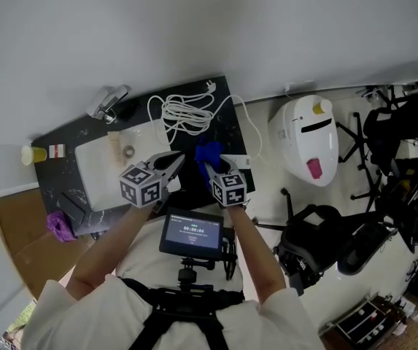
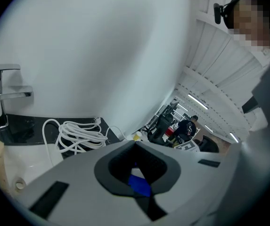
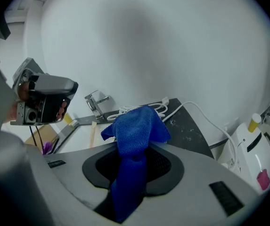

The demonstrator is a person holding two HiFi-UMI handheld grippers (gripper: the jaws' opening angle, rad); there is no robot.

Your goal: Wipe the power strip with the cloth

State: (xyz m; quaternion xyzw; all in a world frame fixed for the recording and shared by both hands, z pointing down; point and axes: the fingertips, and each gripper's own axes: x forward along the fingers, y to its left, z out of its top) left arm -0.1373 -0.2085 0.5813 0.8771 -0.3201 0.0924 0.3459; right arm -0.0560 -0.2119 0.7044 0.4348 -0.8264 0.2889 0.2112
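Coiled cable [image 1: 187, 113] lies on the counter [image 1: 223, 133], right of the sink [image 1: 98, 168].

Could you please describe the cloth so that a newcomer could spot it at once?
Find the dark countertop with the white sink. Over its right end, the right gripper is shut on the cloth, which bunches up past the jaws. It is the only bright blue thing there, unlike the white coiled cable nearby.

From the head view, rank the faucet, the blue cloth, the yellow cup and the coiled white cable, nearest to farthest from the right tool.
1. Blue cloth: clamped in the right tool.
2. Coiled white cable: just beyond it, on the dark counter.
3. Faucet: farther left, at the counter's back edge.
4. Yellow cup: at the far left end.
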